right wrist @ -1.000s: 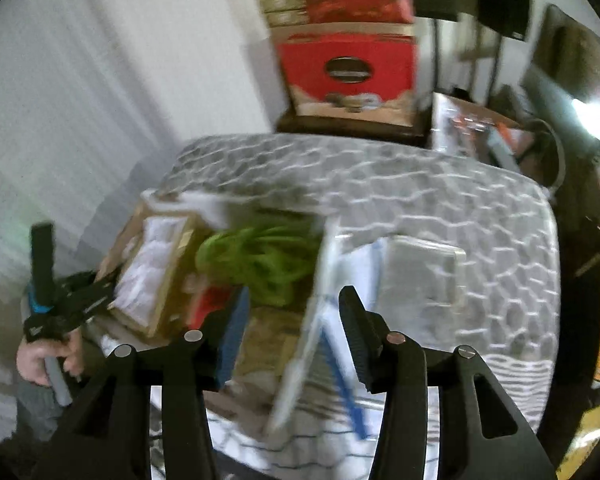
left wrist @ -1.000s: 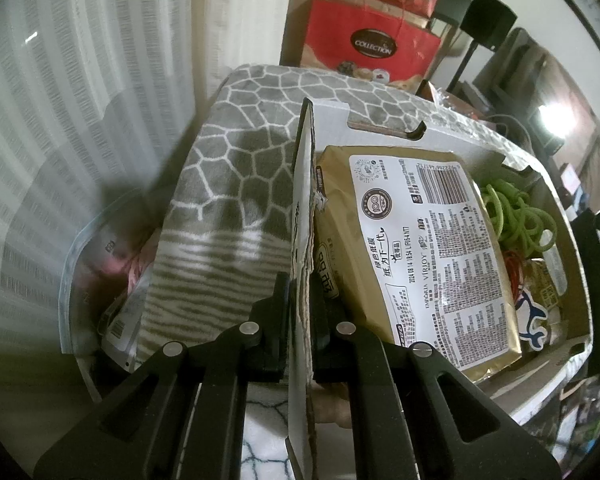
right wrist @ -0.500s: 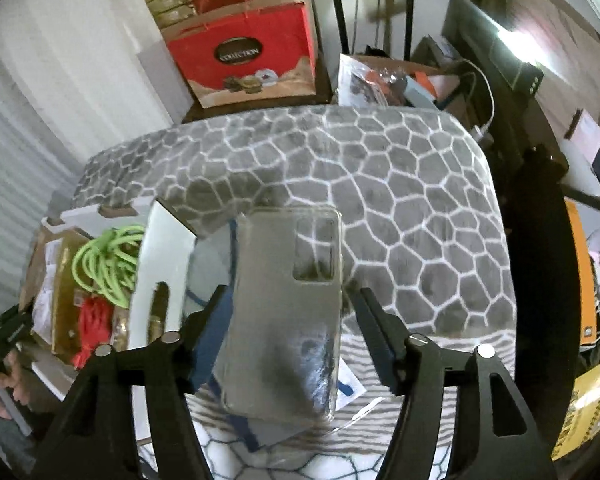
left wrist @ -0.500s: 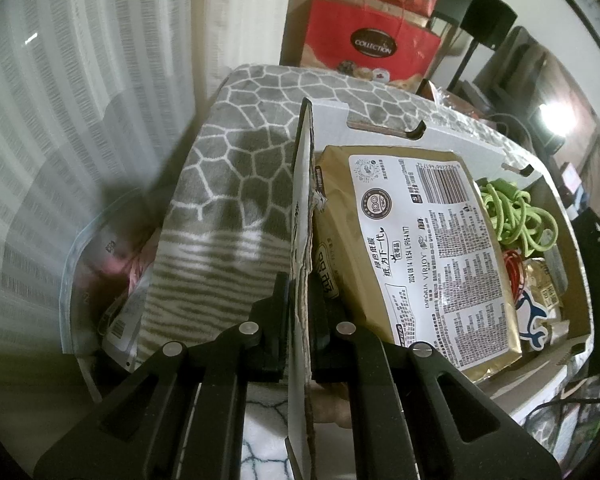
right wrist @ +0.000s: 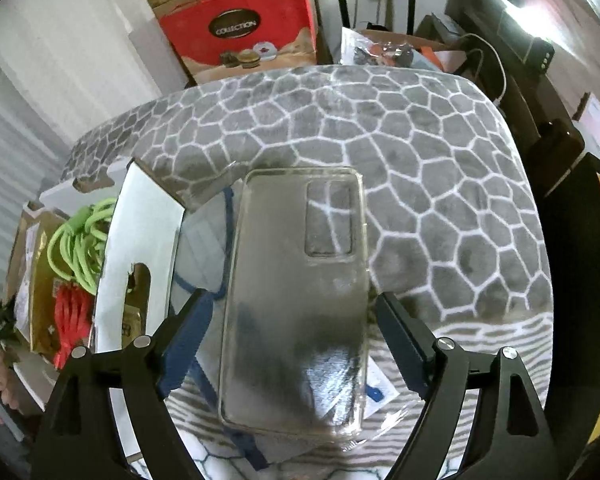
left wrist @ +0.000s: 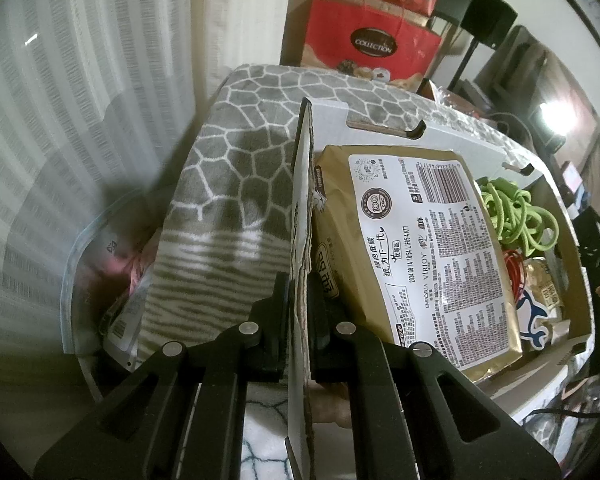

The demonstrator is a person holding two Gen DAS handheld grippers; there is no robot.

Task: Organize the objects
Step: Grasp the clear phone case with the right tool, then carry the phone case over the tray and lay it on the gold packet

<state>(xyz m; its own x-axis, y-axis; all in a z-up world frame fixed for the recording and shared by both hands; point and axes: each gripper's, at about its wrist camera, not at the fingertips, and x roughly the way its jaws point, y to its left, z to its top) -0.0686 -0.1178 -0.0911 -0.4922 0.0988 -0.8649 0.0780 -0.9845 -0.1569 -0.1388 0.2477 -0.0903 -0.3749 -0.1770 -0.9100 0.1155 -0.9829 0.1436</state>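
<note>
Left tool (left wrist: 299, 332) clamped on cardboard box (left wrist: 380, 128) flap | right tool (right wrist: 290, 312) wide open astride clear phone case (right wrist: 296, 300), case flat on plastic bag (right wrist: 204, 232) beside box | risk: slick case slipping, bag snagged on closing

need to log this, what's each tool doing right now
Left tool: closed on the cardboard box wall.
Right tool: open, fingers either side of the clear phone case, not clamping.
</note>
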